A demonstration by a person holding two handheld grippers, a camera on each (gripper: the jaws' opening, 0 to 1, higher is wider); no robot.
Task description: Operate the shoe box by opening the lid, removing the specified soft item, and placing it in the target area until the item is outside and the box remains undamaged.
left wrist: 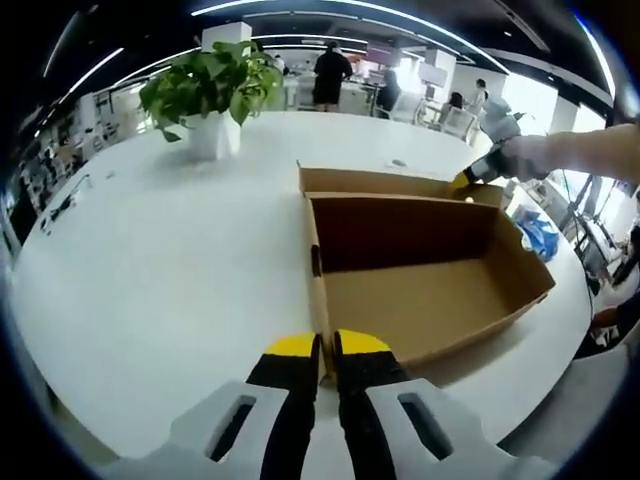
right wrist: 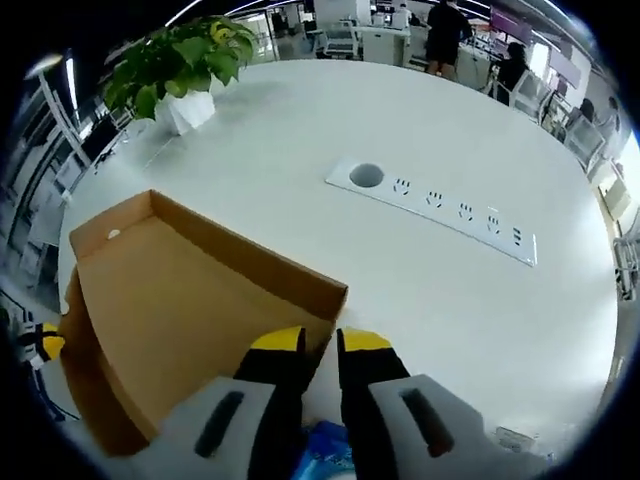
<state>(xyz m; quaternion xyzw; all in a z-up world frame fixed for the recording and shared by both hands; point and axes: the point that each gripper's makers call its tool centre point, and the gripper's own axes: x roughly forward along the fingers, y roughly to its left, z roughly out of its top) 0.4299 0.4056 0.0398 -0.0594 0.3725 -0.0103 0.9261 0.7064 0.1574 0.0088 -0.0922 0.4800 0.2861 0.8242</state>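
An open brown cardboard shoe box (left wrist: 420, 290) lies on the white table, its inside bare cardboard. Its lid (left wrist: 385, 182) is folded back flat on the far side. My left gripper (left wrist: 327, 348) is shut on the box's near wall at the corner. My right gripper (left wrist: 468, 180), held by a hand in a white sleeve, grips the lid's far corner. In the right gripper view the lid (right wrist: 180, 300) spreads to the left, its corner between my right gripper's (right wrist: 321, 342) jaws. My left gripper's yellow tip (right wrist: 45, 345) shows at the box's far end. A crumpled blue soft item (left wrist: 538, 235) lies beside the box.
A potted plant (left wrist: 212, 95) in a white pot stands at the table's far side. A recessed socket strip (right wrist: 440, 205) runs across the table beyond the lid. The table edge (left wrist: 560, 340) curves close past the box. People stand far behind in the office.
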